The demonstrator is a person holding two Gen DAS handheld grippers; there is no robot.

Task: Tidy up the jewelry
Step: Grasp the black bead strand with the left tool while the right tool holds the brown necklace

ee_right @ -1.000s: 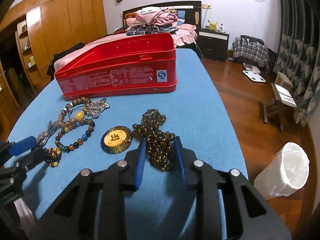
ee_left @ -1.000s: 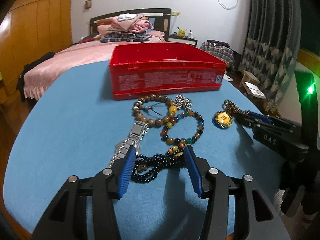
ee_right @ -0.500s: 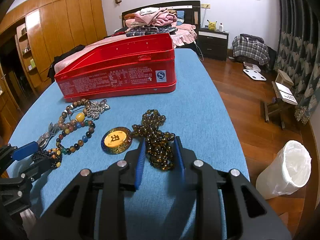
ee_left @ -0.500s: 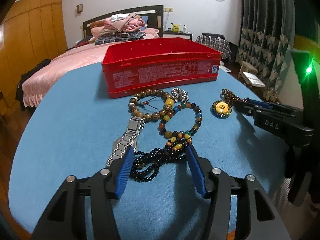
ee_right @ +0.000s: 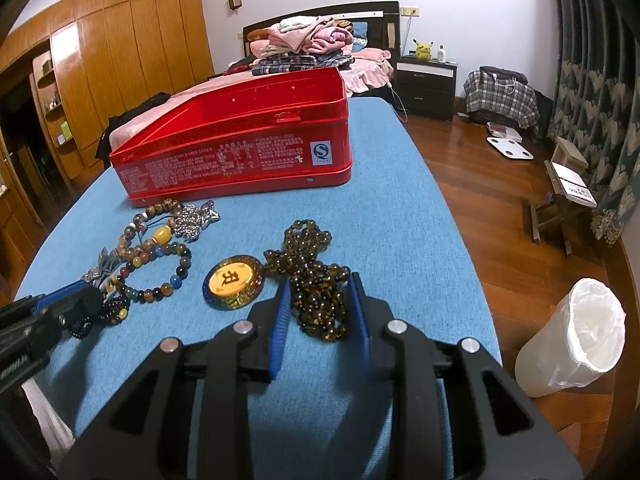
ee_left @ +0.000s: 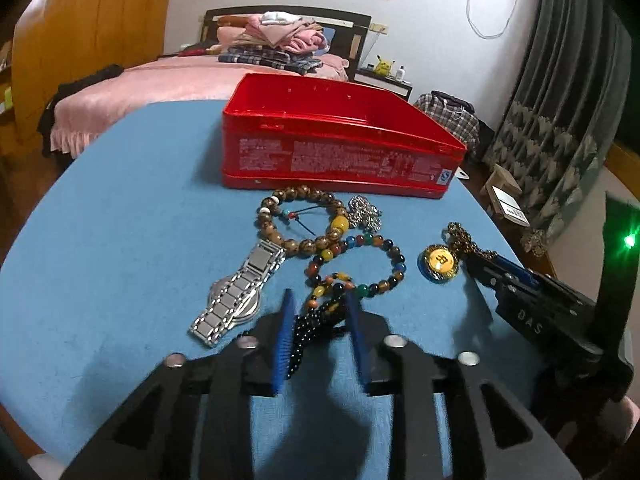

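"DAS" is printed on the right gripper [ee_left: 532,312]; the gold medallion [ee_right: 233,282] bears the character "丑".

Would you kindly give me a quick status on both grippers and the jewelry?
Left gripper closing around black bead strand. Right gripper straddling brown bead necklace, not clamped. Red tin open, nothing blocking it.

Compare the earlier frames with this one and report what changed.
The left gripper jaws have narrowed around the black bead strand; contact can't be confirmed. The right gripper still brackets the brown bead necklace, unchanged. The red tin, watch and bracelets stayed put.
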